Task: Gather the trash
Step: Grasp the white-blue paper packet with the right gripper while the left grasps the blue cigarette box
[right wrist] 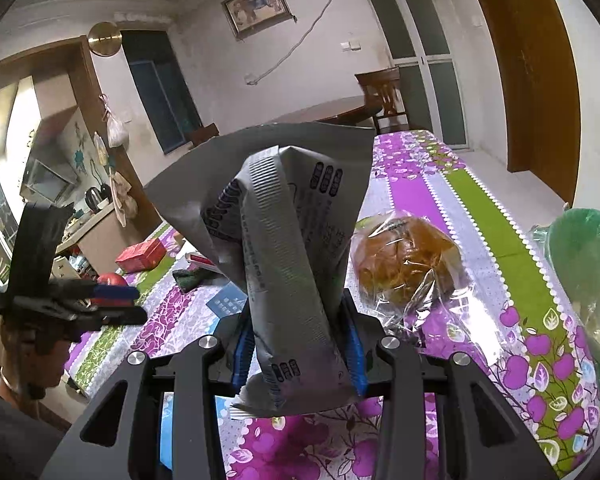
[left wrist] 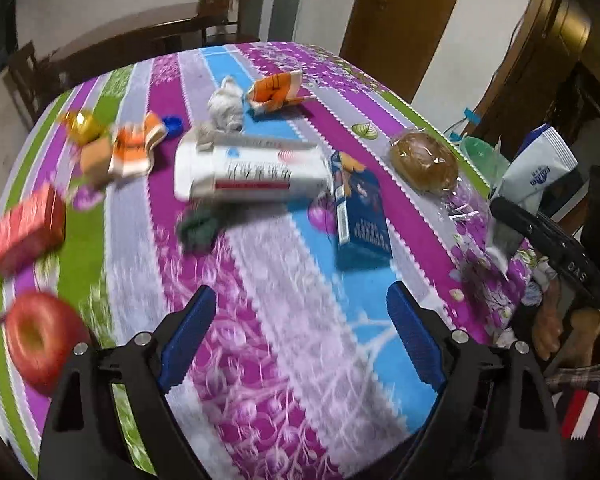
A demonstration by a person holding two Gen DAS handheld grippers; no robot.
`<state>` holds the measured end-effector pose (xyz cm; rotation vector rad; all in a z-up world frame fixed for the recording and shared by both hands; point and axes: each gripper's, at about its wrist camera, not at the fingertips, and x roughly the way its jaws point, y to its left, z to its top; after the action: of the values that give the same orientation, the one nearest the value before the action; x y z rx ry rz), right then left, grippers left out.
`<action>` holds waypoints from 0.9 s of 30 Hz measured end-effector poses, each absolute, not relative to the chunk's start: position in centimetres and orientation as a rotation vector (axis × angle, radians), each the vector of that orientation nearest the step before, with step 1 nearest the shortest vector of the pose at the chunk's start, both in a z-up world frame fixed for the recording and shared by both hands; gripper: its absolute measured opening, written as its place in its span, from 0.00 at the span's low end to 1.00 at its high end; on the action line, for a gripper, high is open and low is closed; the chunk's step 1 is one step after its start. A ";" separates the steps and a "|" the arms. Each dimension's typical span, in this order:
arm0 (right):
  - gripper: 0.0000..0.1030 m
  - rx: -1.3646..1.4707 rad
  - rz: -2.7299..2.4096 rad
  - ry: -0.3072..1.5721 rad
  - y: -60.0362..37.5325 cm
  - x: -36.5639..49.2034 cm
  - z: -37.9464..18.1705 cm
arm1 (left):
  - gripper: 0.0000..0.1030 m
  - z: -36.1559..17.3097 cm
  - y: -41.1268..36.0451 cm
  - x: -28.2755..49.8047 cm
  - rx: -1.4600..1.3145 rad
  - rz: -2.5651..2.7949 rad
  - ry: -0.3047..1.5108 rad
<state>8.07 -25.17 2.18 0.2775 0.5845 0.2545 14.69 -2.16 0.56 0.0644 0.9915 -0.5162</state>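
wrapper pinched on the right, left jaws wide over the cloth

left gripper [left wrist: 300,332] tipped steeply down over the tablecloth [left wrist: 284,264], blue pads [left wrist: 188,336] spread wide, nothing between them. right gripper [right wrist: 296,344] angled gently down past the table's near edge, clenched on a wrapper [right wrist: 292,264], blue pads pressed to the pouch on both sides.

wrapper grey and crumpled, held above the cloth, long axis roughly upright, top flared open toward the far wall, bottom seam hanging just below the pads.

seen only from the left wrist: a white box [left wrist: 252,172] lying crosswise at mid-table, a blue box [left wrist: 360,220] just right of it, crumpled paper [left wrist: 226,106] and orange wrappers [left wrist: 136,152] further back, a gold wrapper [left wrist: 82,124] at far left, much of it blurred. from there the held wrapper shows white with blue print at the right edge.

seen only from the right wrist: a green bin [right wrist: 588,280] at the table's right edge, and the left gripper side-on, held up at the far left.

in both: a bun [right wrist: 408,268] in clear film, just right of the wrapper; a red box [left wrist: 24,228]; an apple [left wrist: 40,340].
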 end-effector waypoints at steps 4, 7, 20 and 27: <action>0.39 0.240 0.223 0.594 -24.7 7.6 1.8 | 0.82 0.1 -1.6 14.0 -0.016 -0.521 0.964; 0.39 0.246 0.207 0.592 -24.8 6.0 1.6 | 0.82 -0.1 -3.9 13.6 -0.010 -0.534 0.920; 0.39 0.285 0.122 0.592 -26.8 3.0 1.1 | 0.79 -3.7 -14.3 16.2 0.326 -0.458 0.873; 0.39 0.317 0.134 0.614 -27.3 3.0 0.5 | 0.51 -3.9 -13.7 17.7 0.270 -0.475 0.915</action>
<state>3.04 -27.31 0.52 0.3166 0.6141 0.1341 17.67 -13.68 -3.94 0.2696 0.9152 -0.4748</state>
